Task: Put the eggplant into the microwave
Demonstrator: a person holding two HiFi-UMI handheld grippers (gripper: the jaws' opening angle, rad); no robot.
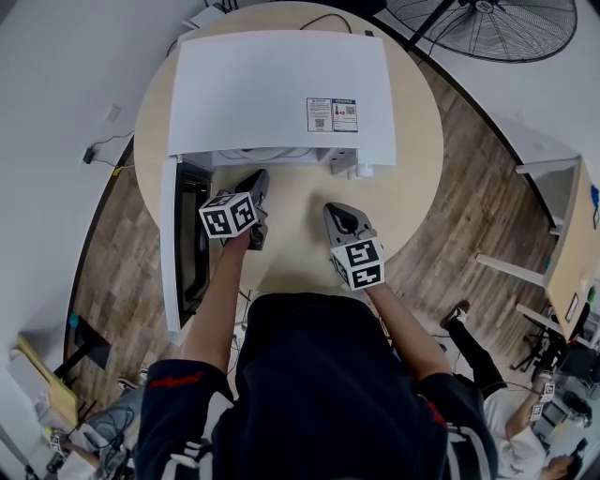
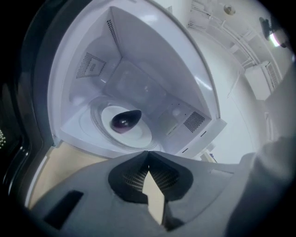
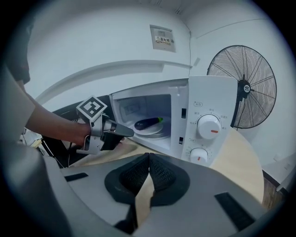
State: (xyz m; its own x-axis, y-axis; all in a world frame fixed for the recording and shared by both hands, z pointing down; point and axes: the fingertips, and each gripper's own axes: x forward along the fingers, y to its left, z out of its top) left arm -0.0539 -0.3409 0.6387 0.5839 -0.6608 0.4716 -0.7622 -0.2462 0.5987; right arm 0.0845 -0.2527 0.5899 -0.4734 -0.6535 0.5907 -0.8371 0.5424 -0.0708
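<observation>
The dark purple eggplant (image 2: 126,120) lies on a white plate (image 2: 138,135) on the glass turntable inside the white microwave (image 1: 281,94). Its green stem end shows in the right gripper view, where the eggplant (image 3: 148,122) rests in the open cavity. The microwave door (image 1: 172,246) hangs open to the left. My left gripper (image 1: 258,180) is just outside the opening, shut, with nothing between its pads (image 2: 148,152). From the right gripper view the left gripper (image 3: 121,131) points at the cavity. My right gripper (image 1: 337,212) hovers over the table in front of the control panel (image 3: 208,127), shut and empty (image 3: 149,155).
The microwave stands on a round wooden table (image 1: 417,178). A large floor fan (image 1: 497,26) is behind at the right. A desk (image 1: 574,246) and a seated person's legs (image 1: 469,342) are off to the right. Cables lie on the floor at left.
</observation>
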